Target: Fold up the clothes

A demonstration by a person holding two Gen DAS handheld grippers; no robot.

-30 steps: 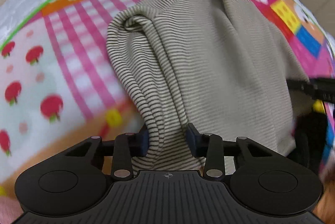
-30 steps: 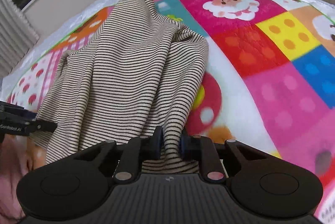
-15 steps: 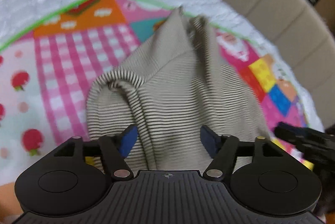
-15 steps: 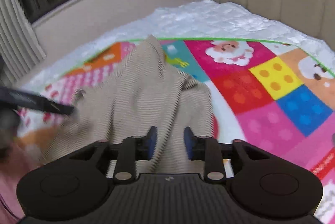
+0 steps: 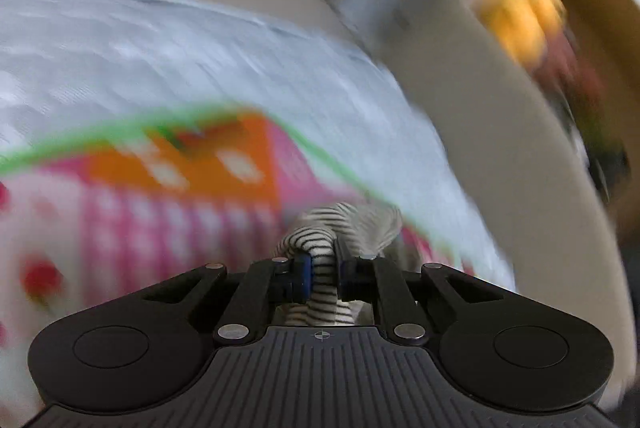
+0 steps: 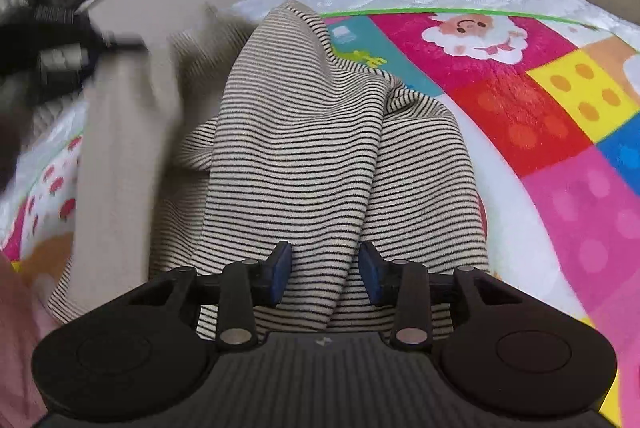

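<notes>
Your right gripper (image 6: 323, 270): 2 blue-padded fingers (image 6: 279, 271) spread apart, striped garment (image 6: 304, 164) lying between them, ungripped. Garment: beige with thin black stripes, draped in folds over the colourful play mat (image 6: 560, 132). Your left gripper (image 6: 60, 56): blurred, upper left, lifting a blurred portion of garment.

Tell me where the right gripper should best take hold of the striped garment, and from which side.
Probably the raised fold of the striped garment that runs between the open jaws of the right gripper. Come from the near edge, along the fold: it stands up as a ridge, so the pads can close across it. The left gripper already pinches another bunch.
</notes>
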